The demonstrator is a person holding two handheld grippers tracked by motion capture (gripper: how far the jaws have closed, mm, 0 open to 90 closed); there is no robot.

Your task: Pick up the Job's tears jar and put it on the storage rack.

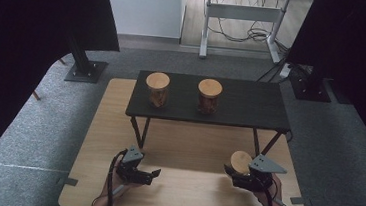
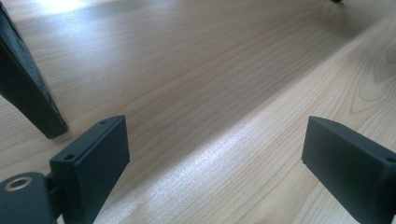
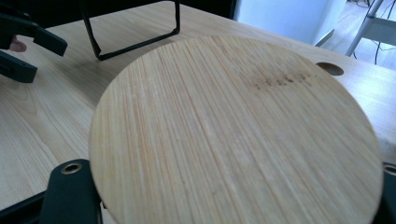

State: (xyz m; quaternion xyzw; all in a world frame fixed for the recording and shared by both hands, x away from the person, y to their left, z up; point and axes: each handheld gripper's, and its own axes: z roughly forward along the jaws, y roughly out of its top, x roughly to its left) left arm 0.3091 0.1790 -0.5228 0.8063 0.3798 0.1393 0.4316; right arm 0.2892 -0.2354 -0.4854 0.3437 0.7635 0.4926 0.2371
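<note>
Right gripper (image 1: 239,174) sits at the near right of the light wooden surface (image 1: 187,148), jaws closed around a jar with a round bamboo lid (image 1: 241,162). In the right gripper view the lid (image 3: 233,135) faces the camera, grain running up and down, with a faint darker mark near its upper right. The glass body of the jar is hidden under the lid, so I cannot tell what is in it. The jaw tips are also hidden behind the lid; just the jaw bases poke out at the lower corners.

Left gripper (image 1: 145,174) is at the near left, well apart from the right one, jaws spread wide and holding nothing. In the left gripper view (image 2: 212,154) just bare wood grain lies between the two black jaws, and a dark leg (image 2: 28,100) of the small table stands at the far left.

A low black table (image 1: 241,105) stands on the far half of the surface. Two more jars are on it, upright, side by side but apart: left jar (image 1: 157,90) and right jar (image 1: 209,96), both with bamboo lids and brownish contents.
</note>
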